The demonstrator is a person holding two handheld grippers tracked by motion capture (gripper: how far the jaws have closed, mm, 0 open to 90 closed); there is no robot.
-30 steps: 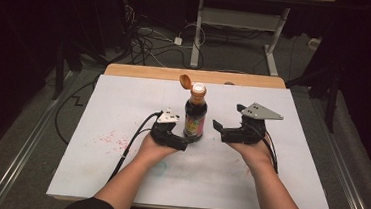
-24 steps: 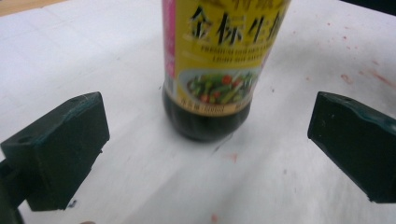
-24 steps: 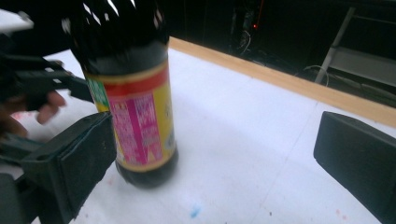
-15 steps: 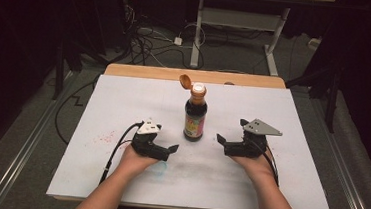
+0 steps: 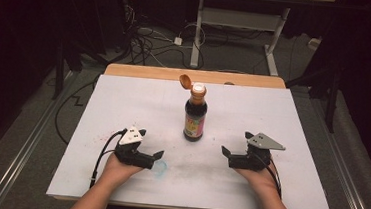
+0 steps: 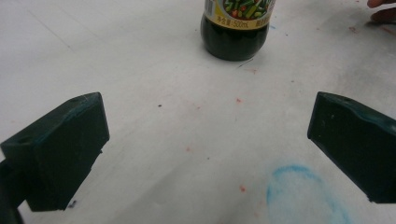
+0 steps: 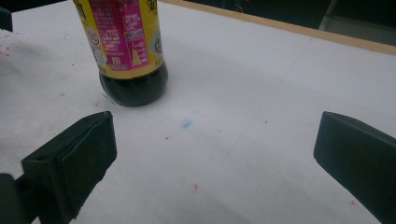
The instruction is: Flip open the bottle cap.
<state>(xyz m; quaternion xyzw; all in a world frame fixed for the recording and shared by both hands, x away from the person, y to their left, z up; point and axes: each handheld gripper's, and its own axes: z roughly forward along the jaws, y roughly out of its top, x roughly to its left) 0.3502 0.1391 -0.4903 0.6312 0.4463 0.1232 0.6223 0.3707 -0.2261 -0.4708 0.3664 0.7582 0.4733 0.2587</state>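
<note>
Currently: bottle (image 5: 195, 116) left standing upright mid-desk (image 5: 297, 118), cap (image 5: 185, 81) flipped open.
Left gripper (image 5: 150, 158) and right gripper (image 5: 230, 157) are held with jaws spread wide, nothing gripped, each well apart from the bottle, which is seen between them toward the desk's far side.

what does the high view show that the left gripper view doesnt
The high view takes in the whole bottle, upright with its orange flip cap hinged open, plus both hands, the left gripper and the right gripper resting apart on either side of it, and the cables on the floor beyond the table. The left gripper view gives a close look at the bottle's dark base and label edge, its own two jaws spread wide, and red specks on the surface. Both show the bottle, the white table top and the blue smudge.
</note>
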